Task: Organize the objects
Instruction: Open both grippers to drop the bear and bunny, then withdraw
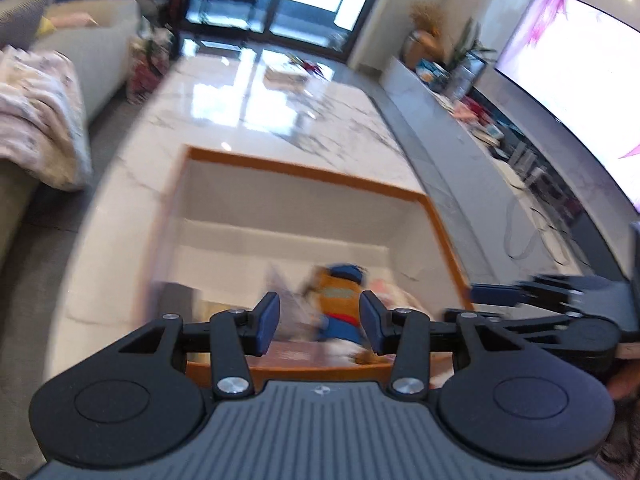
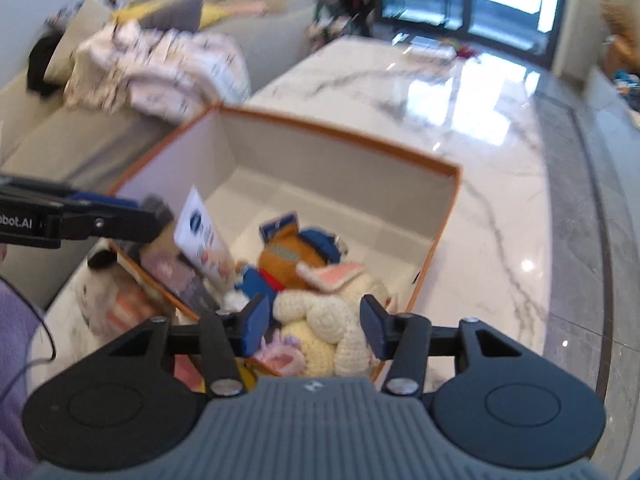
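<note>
Toys (image 2: 320, 300) lie in box (image 2: 340, 168) on table (image 2: 480, 120).

We see the orange toy (image 1: 340, 300) smeared by motion blur in the left wrist view. The right gripper's fingers (image 2: 252, 322) hide part of the cream knitted rabbit (image 2: 320, 320). The white tube's (image 2: 202, 236) print is unreadable.

Black linkage arms, blue finger pads (image 1: 267, 322), silver screws, ribbed grey housing (image 2: 316, 428), lilac sleeve (image 2: 14, 360).
</note>
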Tool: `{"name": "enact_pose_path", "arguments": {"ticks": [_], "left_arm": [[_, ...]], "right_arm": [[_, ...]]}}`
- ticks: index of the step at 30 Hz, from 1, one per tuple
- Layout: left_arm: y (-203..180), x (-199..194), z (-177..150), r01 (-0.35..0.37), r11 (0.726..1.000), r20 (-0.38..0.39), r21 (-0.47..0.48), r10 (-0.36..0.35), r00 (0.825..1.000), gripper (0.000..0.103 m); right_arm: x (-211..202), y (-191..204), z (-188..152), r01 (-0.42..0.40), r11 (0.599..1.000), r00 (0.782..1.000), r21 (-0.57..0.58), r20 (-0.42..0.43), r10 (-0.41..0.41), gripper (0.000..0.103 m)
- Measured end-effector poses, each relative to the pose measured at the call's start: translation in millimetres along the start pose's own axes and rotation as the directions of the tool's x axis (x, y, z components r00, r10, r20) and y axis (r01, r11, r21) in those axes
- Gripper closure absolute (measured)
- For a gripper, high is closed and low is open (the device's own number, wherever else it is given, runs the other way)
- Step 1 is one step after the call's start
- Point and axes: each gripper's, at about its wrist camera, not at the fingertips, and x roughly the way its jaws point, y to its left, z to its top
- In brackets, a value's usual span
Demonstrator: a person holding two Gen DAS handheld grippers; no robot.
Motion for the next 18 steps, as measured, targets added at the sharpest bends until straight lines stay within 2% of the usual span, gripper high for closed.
{"name": "enact_pose_path", "arguments": {"ticks": [4,8,13,16,18], "left_arm": [[27,-19,6,-0.12,0.992,0.056,-0.033,0.121,0.991,0.051],[56,-16,6,-0.204,0.975,0.051,-0.093,0.209,0.977,0.051],[77,8,-8,-0.179,0.977,-0.015,-0.113,0.178,0.984,0.051],[78,19,-17,-0.213,0.972,-0.037,-0.098,0.211,0.977,0.062],[79,24,-20,-0.199,0.974,-0.049,-0.107,0.195,0.98,0.065]], "right_arm": [[-19,13,-6,0.121,0.992,0.989,0.044,0.083,-0.125,0.05],[-18,7,-9,0.2,0.97,0.974,0.142,0.075,-0.212,0.051],[0,-7,-13,0.245,0.94,0.968,0.236,-0.002,-0.252,0.063],[7,-11,-20,0.258,0.921,0.965,0.291,-0.039,-0.258,0.072],[10,-14,-25,0.244,0.911,0.969,0.333,-0.057,-0.239,0.079]]}}
